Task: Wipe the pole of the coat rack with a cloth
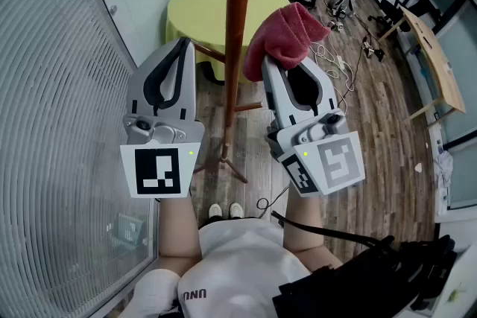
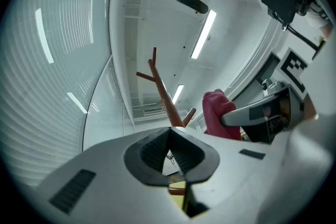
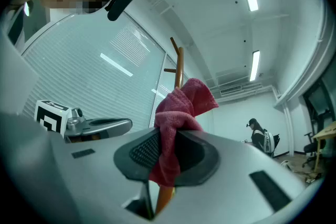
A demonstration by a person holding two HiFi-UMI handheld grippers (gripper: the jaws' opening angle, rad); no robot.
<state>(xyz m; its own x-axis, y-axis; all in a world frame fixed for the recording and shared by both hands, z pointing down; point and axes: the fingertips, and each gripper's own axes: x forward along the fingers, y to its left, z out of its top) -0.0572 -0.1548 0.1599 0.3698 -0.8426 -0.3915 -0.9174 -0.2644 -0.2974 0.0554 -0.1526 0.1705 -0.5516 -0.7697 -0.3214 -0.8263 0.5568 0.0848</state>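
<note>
A brown wooden coat rack pole [image 1: 238, 18] rises between my two grippers in the head view, with side pegs. My right gripper [image 1: 274, 65] is shut on a red cloth [image 1: 287, 35], which bunches out just right of the pole. In the right gripper view the red cloth [image 3: 177, 118] hangs pinched between the dark pads, and the pole [image 3: 179, 68] stands behind it. My left gripper [image 1: 181, 48] is shut with nothing in it, just left of the pole. In the left gripper view the pole [image 2: 164, 93] and the cloth [image 2: 219, 113] show beyond the closed jaws.
A round table with a yellow cover [image 1: 205, 7] stands behind the rack. A ribbed glass wall [image 1: 52, 123] runs along the left. Cables [image 1: 335, 56] lie on the wooden floor at right, and a wooden desk [image 1: 432, 63] at far right. A person [image 3: 260, 136] stands in the distance.
</note>
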